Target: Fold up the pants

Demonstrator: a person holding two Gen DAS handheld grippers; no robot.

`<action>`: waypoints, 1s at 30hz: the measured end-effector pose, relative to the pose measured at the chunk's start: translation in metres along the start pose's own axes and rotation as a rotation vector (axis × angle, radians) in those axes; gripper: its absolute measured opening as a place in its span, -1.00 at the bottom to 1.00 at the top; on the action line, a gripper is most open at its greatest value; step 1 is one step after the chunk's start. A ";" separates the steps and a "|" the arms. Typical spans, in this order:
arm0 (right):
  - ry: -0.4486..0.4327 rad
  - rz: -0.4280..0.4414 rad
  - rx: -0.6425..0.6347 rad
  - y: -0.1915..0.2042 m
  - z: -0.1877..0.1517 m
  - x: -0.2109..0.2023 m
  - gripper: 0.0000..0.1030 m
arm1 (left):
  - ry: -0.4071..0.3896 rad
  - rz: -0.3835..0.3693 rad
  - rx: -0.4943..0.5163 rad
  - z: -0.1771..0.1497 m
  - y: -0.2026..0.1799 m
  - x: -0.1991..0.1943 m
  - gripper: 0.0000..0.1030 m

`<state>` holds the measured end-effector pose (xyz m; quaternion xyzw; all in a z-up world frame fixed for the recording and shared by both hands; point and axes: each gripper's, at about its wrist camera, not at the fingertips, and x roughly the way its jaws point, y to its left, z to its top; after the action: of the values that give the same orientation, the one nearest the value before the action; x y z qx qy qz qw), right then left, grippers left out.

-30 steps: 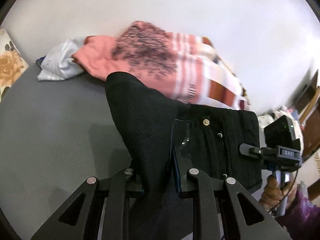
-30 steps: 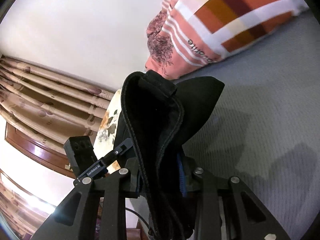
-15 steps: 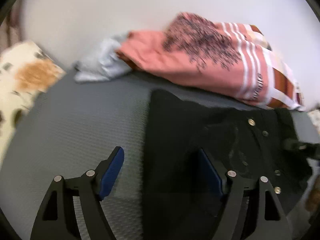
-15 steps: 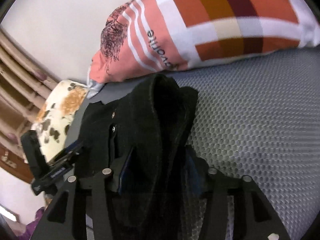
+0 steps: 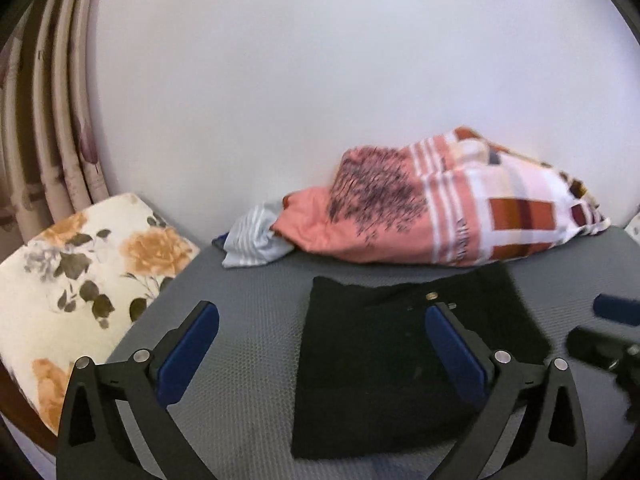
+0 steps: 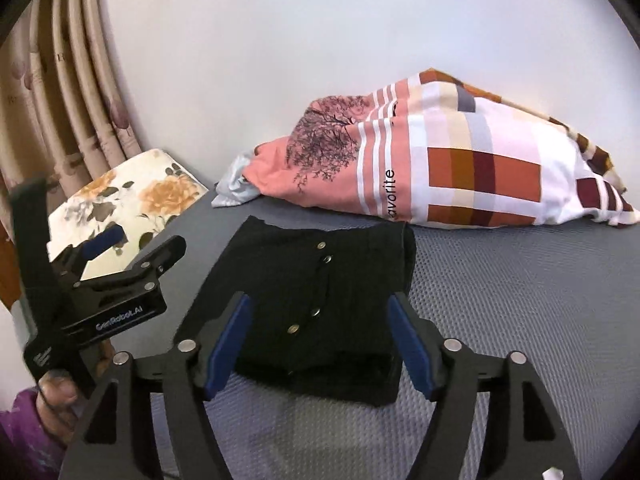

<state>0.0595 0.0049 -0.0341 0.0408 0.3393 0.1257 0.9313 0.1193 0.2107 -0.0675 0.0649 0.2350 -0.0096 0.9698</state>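
Pants [image 6: 320, 304] lie folded on the grey mattress [image 6: 520, 300]; both the left gripper [image 5: 320, 344] and right gripper [image 6: 320, 340] are spread, empty; a patterned pillow [image 6: 440, 160] lines the far edge by the white wall [image 6: 320, 40].

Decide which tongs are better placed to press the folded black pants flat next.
Probably the right tongs: open, centred over the black pants. The left tongs, also open, sit off toward their left edge.
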 end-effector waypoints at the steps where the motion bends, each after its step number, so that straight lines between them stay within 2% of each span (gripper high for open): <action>1: -0.004 0.002 0.010 0.000 -0.003 -0.005 0.50 | -0.006 -0.008 -0.007 0.001 -0.001 -0.008 0.99; 4: -0.024 -0.003 0.029 0.004 -0.006 -0.027 0.55 | -0.043 -0.025 -0.049 0.007 -0.002 -0.039 0.99; 8: -0.048 -0.011 0.032 0.011 -0.008 -0.054 0.72 | -0.081 0.048 -0.073 0.013 -0.006 -0.072 1.00; 11: -0.073 -0.021 0.024 0.015 -0.009 -0.071 0.78 | -0.056 0.100 -0.088 0.015 -0.005 -0.091 1.00; 15: -0.074 -0.029 0.037 0.017 -0.012 -0.085 0.83 | -0.057 0.041 -0.127 0.016 0.001 -0.107 1.00; 24: -0.052 -0.054 0.049 0.019 -0.023 -0.099 0.85 | -0.057 0.035 -0.096 0.011 -0.005 -0.118 1.00; 30: -0.048 -0.056 0.039 0.023 -0.027 -0.105 0.88 | -0.029 -0.023 -0.152 0.011 0.002 -0.117 1.00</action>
<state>-0.0403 -0.0004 0.0148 0.0524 0.3201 0.0920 0.9415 0.0205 0.2099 -0.0047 -0.0120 0.2217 -0.0037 0.9750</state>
